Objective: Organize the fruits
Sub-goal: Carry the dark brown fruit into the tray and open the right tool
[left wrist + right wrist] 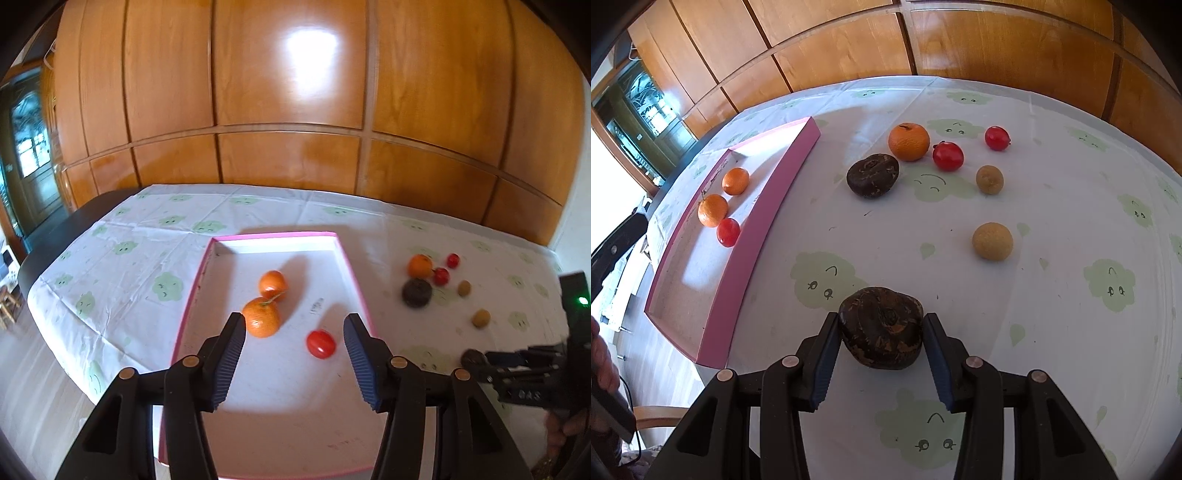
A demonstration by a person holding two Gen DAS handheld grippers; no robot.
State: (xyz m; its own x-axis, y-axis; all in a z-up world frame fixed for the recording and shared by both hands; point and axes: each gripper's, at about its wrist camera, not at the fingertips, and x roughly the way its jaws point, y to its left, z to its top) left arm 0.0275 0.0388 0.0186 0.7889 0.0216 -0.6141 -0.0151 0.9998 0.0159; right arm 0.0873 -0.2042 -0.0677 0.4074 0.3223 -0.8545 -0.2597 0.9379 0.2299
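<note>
Right gripper (881,334) clamps dark lumpy fruit (881,326) – long axis across jaws, seemingly. Left gripper (295,332) open, empty, above pink tray (280,236) – glossy red tomato (320,343) below.

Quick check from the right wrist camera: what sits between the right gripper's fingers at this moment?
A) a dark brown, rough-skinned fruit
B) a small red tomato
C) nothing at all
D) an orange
A: the right gripper has its two pads pressed against the sides of the dark brown fruit on the tablecloth, while the tomatoes and oranges lie farther off.
</note>
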